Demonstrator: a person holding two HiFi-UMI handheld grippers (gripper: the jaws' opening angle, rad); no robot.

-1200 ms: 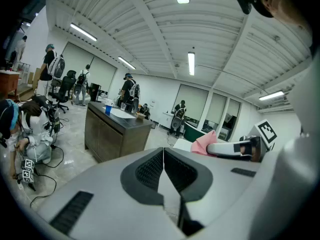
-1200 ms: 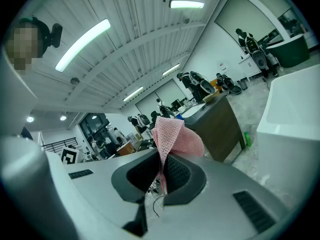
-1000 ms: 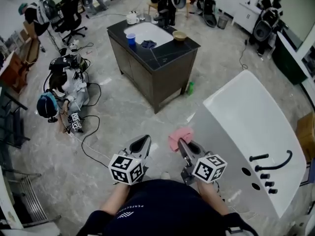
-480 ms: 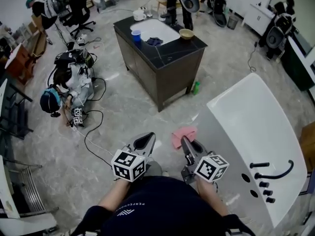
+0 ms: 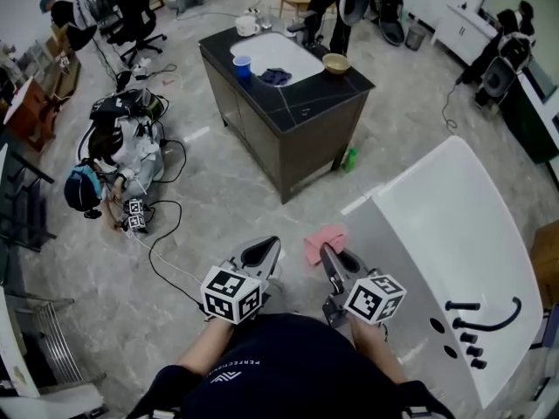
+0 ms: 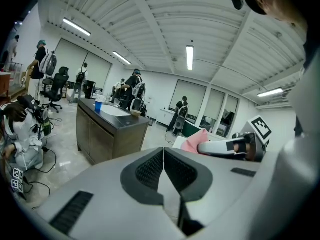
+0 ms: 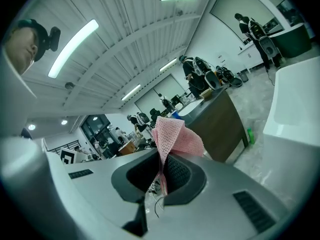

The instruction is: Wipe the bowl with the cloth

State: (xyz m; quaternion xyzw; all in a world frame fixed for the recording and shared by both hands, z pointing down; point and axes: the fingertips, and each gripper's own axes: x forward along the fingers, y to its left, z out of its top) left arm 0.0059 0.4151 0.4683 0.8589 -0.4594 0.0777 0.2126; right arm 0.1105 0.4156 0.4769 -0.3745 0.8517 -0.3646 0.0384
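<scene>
Pink cloth (image 7: 175, 134) clamped in right gripper (image 7: 161, 171) fingers; left gripper (image 6: 163, 159) fingers together, seemingly empty.

A dark cabinet island stands on the grey marbled floor (image 5: 218, 199), topped by a black veined worktop (image 5: 307, 92) with a white sink (image 5: 266, 51) sunk into it. On the worktop, a blue cup (image 5: 243, 64) stands at the sink's near-left edge. A dark blue cloth (image 5: 276, 76) lies crumpled just beside the cup, half over the sink's rim. A tan bowl (image 5: 335, 62) sits upright at the right edge. A white jug-like vessel (image 5: 247, 26) stands at the far corner. On the floor, a green bottle (image 5: 349, 158) stands by the island's foot, near a white bathtub (image 5: 489, 203). A heap of gear (image 5: 122, 142) with black cables (image 5: 162, 251) lies to the left.
</scene>
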